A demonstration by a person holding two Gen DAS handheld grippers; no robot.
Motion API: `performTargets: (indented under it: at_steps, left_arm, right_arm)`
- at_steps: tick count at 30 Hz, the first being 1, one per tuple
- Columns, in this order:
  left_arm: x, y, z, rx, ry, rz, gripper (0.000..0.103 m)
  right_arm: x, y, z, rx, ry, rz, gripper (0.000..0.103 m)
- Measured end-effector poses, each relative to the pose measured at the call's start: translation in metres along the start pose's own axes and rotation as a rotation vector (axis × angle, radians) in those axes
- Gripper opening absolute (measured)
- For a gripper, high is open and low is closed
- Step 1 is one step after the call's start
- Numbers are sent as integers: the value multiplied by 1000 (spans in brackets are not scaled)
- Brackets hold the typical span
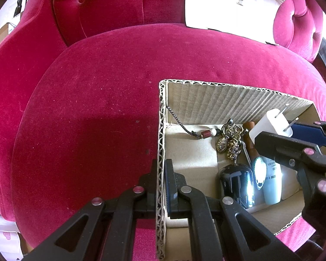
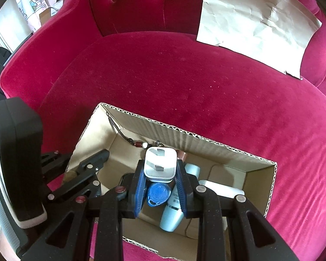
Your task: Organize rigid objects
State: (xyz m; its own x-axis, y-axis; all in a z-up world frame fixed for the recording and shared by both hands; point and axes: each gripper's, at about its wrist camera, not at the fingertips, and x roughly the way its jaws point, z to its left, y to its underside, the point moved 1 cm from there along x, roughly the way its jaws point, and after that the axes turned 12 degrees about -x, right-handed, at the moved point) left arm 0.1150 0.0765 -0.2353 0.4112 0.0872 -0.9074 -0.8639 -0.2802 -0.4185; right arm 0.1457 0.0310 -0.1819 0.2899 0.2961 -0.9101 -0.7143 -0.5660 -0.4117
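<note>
An open cardboard box (image 1: 228,100) (image 2: 206,139) sits on a red velvet seat. My left gripper (image 1: 160,174) is shut on the box's left wall. My right gripper (image 2: 160,169) is shut on a white plug adapter (image 2: 160,163) and holds it over the box; it also shows in the left wrist view (image 1: 271,124). Inside lie a beaded keychain with brass charms (image 1: 228,141), a shiny dark case (image 1: 237,184), a pale blue tube (image 2: 173,213), a blue tag (image 2: 158,193) and a white block (image 2: 219,190).
The red velvet seat (image 1: 97,108) spreads wide around the box. A crumpled sheet of paper (image 2: 256,26) leans on the backrest at the far right. Cartons and bags stand beyond the sofa's left arm (image 2: 47,13).
</note>
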Motion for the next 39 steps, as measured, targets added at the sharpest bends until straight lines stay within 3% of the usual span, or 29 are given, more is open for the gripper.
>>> performTargets:
  at_steps: [3,4,8,10,13,16,33,34,36,38,39]
  left_arm:
    - [0,0,0,2,1,1,4]
    - [1,0,0,2,0,1,4]
    - [1,0,0,3,0,0,4]
    - [2,0,-1,1,0,0,4]
    - [2,0,-1,1,2,0,4]
    - [3,1,-2,3,-2,-1,4]
    - [1,-2,-4,5,-21,0,6]
    - [0,-2,-6,15,-29,-6,9]
    - [-3,-3,-9,30,-44,-27,26]
    - [-5,-3,-10,33,-51,-30,65]
    - [-6,-4,-10,27,-51,-32,69]
  right_arm:
    - [0,0,1,-6,3,-1,31]
    - [-1,0,1,-6,5,-6,43]
    - [-5,0,0,-12,34,-13,60]
    - [-8,1,-2,-18,60,-21,79]
    - [-12,1,-5,-19,87,-35,98]
    - [-13,1,-10,-10,98,-40,103]
    - [-13,14,-34,51,148,-4,103]
    - [-13,14,-36,58,148,-5,103]
    - [-14,13,-37,66,137,-9,103]
    - [-16,14,-37,67,138,-13,103]
    - [-18,15,-37,66,140,-14,103]
